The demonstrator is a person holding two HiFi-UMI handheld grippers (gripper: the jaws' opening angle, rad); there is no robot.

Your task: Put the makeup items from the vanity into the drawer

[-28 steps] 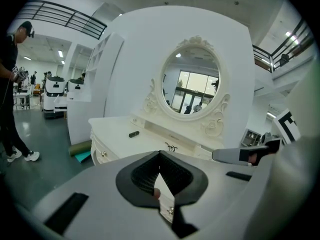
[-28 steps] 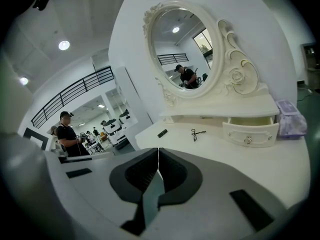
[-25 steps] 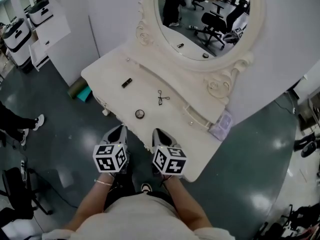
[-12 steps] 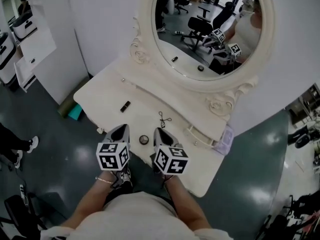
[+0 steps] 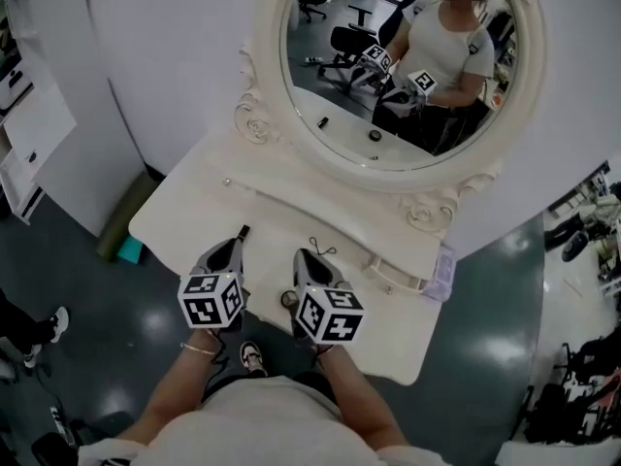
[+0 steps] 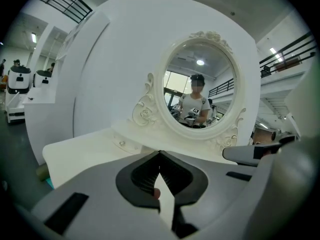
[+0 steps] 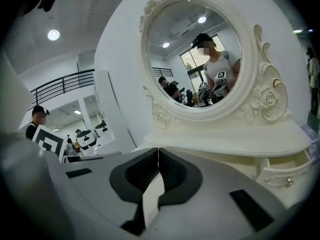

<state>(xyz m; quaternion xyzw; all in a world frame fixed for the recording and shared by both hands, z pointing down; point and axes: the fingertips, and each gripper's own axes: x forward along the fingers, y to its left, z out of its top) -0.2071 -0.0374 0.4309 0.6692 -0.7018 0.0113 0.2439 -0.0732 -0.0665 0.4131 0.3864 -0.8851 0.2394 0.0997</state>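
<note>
A: Start big. What fills the frame?

B: White vanity with an oval mirror across the upper centre of the head view. The person's reflection is in the glass. The pale surface runs from middle left to lower right.

A: Grippers?

B: Both low centre, side by side over the near edge. Left gripper has its jaws pressed together with nothing between them. Right gripper is the same: jaws closed, empty.

A: Drawer?

B: A small drawer with a knob, lower right of the right gripper view, under the raised tier. It looks shut to me, though I can't be sure.

A: The makeup?

B: All on the surface, none stowed. A black tube lies just beyond the left jaws. A thin wire-looped tool lies just beyond the right jaws. A round compact sits between the two grippers, partly hidden, near the front edge.

A: Risks from here?

B: My judgement only:
- Closed jaws can only shove, so reaching in like this could skid the compact off the near edge.
- The tube may roll if nudged sideways.
- The wire tool is flat and thin, so jaws could scrape over it or pinch one loop and let it swing.
- Any item lifted before the drawer is open has nowhere to go
</note>
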